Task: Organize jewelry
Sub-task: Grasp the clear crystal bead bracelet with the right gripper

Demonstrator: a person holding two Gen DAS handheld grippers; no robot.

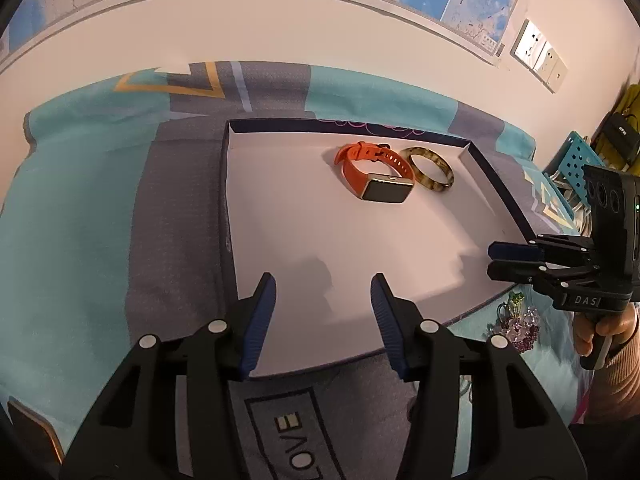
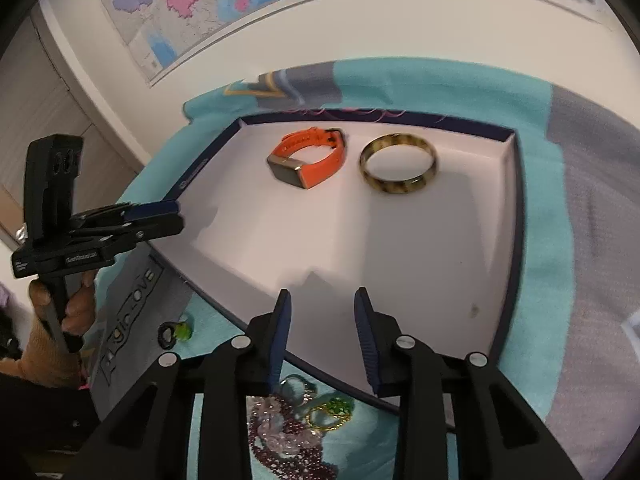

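A shallow white tray with a dark blue rim (image 1: 288,240) (image 2: 400,248) lies on a teal and grey cloth. In it, at the far end, lie an orange smartwatch (image 1: 376,172) (image 2: 310,158) and a brown mottled bangle (image 1: 432,168) (image 2: 398,162), side by side. My left gripper (image 1: 323,300) is open and empty over the tray's near edge; it also shows in the right wrist view (image 2: 176,216). My right gripper (image 2: 322,312) is open and empty over the tray's near right edge; it also shows in the left wrist view (image 1: 494,260). Loose purple bead strands (image 2: 288,440) (image 1: 524,330) lie beneath it.
A green and gold ring piece (image 2: 332,412) lies by the beads. A black ring and green bead (image 2: 176,332) sit left of the tray. A grey printed patch of the cloth (image 1: 296,440) lies in front. Wall maps and sockets (image 1: 540,54) are behind.
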